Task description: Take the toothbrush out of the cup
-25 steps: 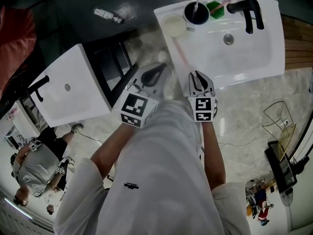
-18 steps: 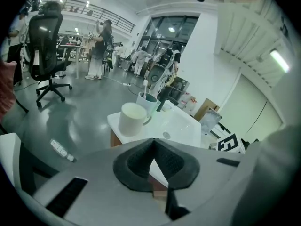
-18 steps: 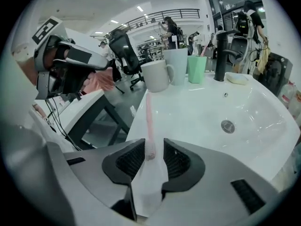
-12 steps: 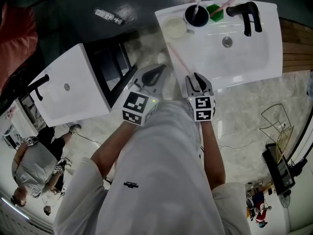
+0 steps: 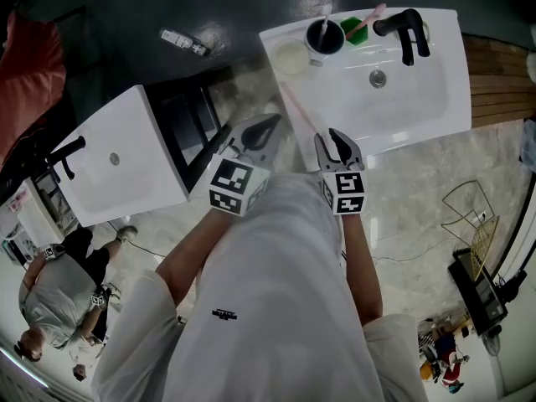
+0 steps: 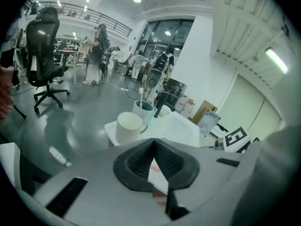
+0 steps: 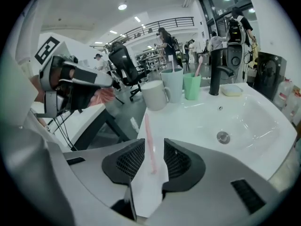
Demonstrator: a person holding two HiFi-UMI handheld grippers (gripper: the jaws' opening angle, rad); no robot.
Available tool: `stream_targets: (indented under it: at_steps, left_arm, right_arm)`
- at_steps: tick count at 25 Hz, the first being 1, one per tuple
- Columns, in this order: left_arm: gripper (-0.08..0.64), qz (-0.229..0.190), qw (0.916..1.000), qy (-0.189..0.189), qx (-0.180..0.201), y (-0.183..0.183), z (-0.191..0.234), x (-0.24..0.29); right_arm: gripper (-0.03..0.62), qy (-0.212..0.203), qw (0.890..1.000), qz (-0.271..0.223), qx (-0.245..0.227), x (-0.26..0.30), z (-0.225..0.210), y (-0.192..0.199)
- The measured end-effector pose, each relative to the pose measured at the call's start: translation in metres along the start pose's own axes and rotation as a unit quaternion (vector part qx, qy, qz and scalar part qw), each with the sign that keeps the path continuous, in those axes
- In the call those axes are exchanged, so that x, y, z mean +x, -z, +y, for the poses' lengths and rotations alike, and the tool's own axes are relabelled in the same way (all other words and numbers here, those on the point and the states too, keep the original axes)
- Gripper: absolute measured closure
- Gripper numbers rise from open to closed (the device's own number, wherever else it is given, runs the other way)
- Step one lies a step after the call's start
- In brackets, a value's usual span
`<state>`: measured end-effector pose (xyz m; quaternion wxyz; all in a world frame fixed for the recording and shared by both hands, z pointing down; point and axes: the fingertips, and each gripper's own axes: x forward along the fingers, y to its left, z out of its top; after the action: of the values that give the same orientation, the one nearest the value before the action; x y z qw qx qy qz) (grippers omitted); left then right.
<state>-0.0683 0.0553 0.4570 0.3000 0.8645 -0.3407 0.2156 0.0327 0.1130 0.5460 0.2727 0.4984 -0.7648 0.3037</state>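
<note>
Your right gripper: jaws wide apart, pads not pressing anything. Pink toothbrush lies flat betw. them on sink front-left rim, out of cups. Further back along rim: white mug, grey cup w/ white brush, green cup w/ pink brush, then black tap. Your left gripper: jaw tips together, nothing held, just off sink's left corner.

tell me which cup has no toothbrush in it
The white mug, leftmost on the sink; the middle cup and green cup each hold one.
</note>
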Motion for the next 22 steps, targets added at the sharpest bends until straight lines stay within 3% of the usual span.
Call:
stream_targets:
  at_steps: [8,17,22]
  left_arm:
    - [0.557,-0.041,0.9991,0.006,0.002,-0.035,-0.006,-0.01]
    - [0.557,-0.087,0.9961,0.008,0.013,-0.07,-0.01,-0.027]
    - [0.557,-0.1,0.9948,0.022,0.001,-0.092,-0.014,-0.036]
  right_arm:
    - [0.483,0.023,0.996,-0.081,0.013,-0.036,-0.01,-0.069]
    - [0.549,0.047,0.984,-0.17,0.019,-0.079,-0.019,-0.147]
    - [0.565,0.055,0.979,-0.194,-0.024,-0.087,-0.021,-0.19]
